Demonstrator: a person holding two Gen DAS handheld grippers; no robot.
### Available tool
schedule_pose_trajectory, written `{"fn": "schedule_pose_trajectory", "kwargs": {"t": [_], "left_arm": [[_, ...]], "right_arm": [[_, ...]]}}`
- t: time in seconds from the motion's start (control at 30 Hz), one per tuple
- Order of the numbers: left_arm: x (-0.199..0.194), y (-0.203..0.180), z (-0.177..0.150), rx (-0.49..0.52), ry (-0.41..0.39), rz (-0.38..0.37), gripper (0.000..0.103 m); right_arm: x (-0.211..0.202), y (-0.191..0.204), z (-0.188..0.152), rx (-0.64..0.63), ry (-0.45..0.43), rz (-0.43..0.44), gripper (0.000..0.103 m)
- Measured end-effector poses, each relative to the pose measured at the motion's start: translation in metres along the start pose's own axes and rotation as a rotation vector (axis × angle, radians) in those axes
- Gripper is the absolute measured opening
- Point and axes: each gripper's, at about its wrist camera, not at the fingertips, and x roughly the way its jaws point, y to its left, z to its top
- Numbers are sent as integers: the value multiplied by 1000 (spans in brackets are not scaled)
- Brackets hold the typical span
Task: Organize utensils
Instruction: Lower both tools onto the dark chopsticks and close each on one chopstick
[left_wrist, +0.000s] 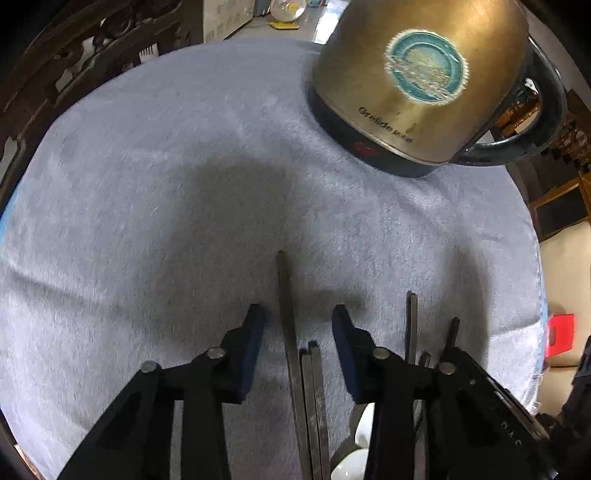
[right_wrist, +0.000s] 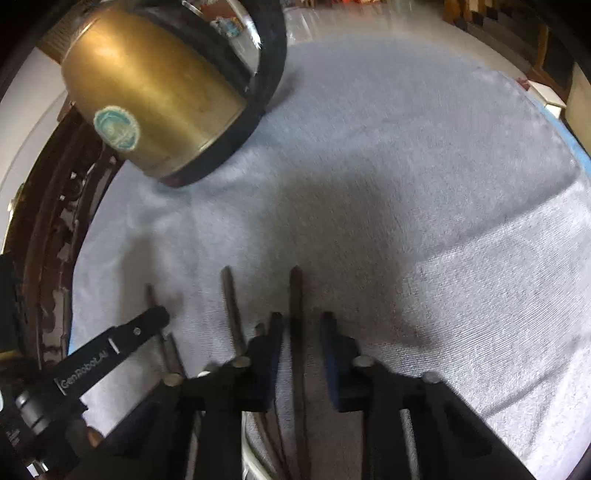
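Chopsticks (left_wrist: 291, 350) lie on the grey cloth (left_wrist: 166, 203) covering the desk, a bundle of them running between the pads of the left claw (left_wrist: 298, 325), whose jaws stand apart without pressing on them. In the right wrist view, one dark chopstick (right_wrist: 297, 325) runs between the pads of the right claw (right_wrist: 302, 325), which sit close on either side; whether they pinch it I cannot tell. Further chopsticks (right_wrist: 231, 302) lie between the two claws. Beyond stands a brass-coloured kettle (left_wrist: 421, 81), upright on the cloth.
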Motion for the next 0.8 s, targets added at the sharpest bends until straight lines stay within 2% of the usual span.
{"fn": "schedule_pose_trajectory", "kwargs": {"t": [0.07,0.13,0.3,0.47,0.63,0.8], "left_arm": [[3,-7,2,37,-5,3,11],[5,-11,5,55,-16,1,6],[-2,1,1,45,-18,-40,6],[-27,14,-17,65,-55,-41,6],[-83,6,-47,157,-168,-44,6],[-123,13,-70,175,-249,-76,5]], "right_arm": [[2,-3,2,12,3,22,7],[3,-8,5,14,4,46,7],[-8,-17,-2,0,-27,93,7],[-35,-24,-15,-40,-85,131,7],[-62,-42,-24,-11,-113,169,7],[-95,-44,-35,-20,-168,200,7]]}}
